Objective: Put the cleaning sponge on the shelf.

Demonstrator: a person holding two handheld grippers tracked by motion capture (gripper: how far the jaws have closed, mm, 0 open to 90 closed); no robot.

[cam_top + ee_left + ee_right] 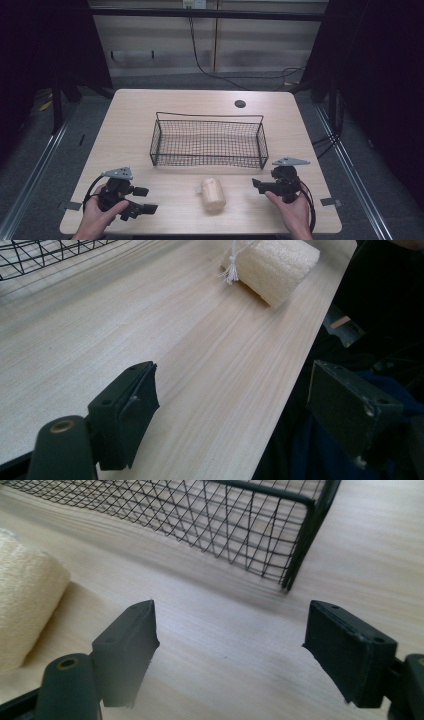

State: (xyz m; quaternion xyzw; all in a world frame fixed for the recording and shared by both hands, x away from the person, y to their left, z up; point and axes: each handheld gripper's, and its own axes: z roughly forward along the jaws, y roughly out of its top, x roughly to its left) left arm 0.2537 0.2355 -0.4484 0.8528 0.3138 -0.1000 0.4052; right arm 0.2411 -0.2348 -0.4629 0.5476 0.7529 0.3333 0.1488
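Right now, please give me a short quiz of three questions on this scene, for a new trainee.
1. True or false: the loofah sponge lies inside the wire basket.
2. Which gripper holds something: A) left gripper, B) right gripper, C) neither?
3. Fill in: a white ____ hangs from one end of the sponge.

Key: 1 false, it lies on the table in front of the basket; 2 C, both are open; 3 string.

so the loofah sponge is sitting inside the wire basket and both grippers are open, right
Not quite. The loofah sponge lies on the table in front of the wire basket, outside it, as the high view shows. Both the left gripper and right gripper are open.
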